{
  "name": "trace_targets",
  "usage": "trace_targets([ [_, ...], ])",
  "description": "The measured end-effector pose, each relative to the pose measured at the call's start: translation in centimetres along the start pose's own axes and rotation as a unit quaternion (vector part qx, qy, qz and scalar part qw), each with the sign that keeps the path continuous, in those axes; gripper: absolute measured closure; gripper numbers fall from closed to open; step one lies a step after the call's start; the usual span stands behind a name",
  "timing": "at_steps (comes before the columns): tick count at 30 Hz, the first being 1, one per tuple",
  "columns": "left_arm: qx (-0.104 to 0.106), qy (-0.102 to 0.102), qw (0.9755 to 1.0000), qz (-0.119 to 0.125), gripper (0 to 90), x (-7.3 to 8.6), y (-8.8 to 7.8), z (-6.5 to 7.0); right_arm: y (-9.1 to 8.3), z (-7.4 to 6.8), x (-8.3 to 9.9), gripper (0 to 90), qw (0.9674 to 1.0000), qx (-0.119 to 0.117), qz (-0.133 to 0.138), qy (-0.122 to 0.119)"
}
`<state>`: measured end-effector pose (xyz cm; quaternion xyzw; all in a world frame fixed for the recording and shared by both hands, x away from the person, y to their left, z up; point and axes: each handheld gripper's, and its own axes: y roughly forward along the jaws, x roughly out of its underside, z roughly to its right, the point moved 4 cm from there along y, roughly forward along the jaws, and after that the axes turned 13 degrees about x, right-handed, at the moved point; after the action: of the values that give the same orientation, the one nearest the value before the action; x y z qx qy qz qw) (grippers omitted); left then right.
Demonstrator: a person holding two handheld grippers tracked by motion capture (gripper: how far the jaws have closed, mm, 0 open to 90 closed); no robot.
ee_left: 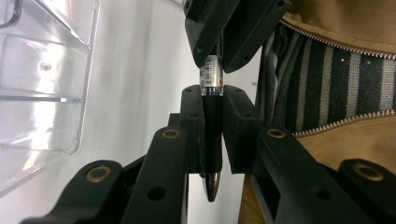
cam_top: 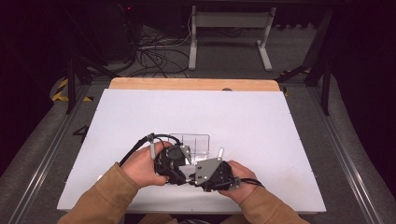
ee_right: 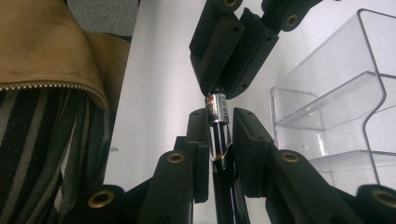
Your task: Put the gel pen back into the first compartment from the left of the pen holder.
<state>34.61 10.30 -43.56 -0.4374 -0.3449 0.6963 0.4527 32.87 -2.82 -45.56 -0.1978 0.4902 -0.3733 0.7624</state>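
Here, pen clamped between both grippers' jaws, end to end.

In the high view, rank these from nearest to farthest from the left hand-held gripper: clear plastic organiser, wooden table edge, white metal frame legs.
1. Clear plastic organiser, just beyond the left hand-held gripper.
2. Wooden table edge, along the far side.
3. White metal frame legs, on the floor behind.

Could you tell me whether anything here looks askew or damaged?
Nothing stands out. The pen looks intact and runs straight between the left gripper and right gripper, both clamped on it. The clear organizer stands upright beside them.
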Motion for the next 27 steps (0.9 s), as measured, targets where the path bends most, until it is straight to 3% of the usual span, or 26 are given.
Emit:
trace_targets([
  [2,0.000,-0.002,1.0000,0.003,79.7,0.0,0.1,0.1,0.0,0.0,0.0,78.8,1.0000,0.001,0.000,-0.010],
  [12,0.001,0.004,1.0000,0.006,79.5,0.0,0.0,0.1,-0.1,-0.1,0.1,79.9,0.9999,-0.005,-0.001,-0.010],
  [17,0.000,-0.002,0.9997,0.025,78.5,0.1,-0.4,0.0,-0.3,0.0,0.2,80.0,1.0000,-0.002,0.000,-0.008],
  [19,-0.014,-0.005,0.9990,0.042,72.4,0.2,-0.9,0.0,-0.5,0.1,0.2,80.0,1.0000,0.002,0.000,-0.004],
  [23,-0.035,-0.015,0.9951,0.091,59.0,0.9,-1.9,0.3,-0.9,0.4,0.4,80.0,1.0000,0.007,0.004,0.004],
  [27,-0.044,-0.019,0.9889,0.141,56.6,1.9,-3.0,0.4,-1.3,0.6,0.6,80.0,0.9998,0.012,0.008,0.014],
])
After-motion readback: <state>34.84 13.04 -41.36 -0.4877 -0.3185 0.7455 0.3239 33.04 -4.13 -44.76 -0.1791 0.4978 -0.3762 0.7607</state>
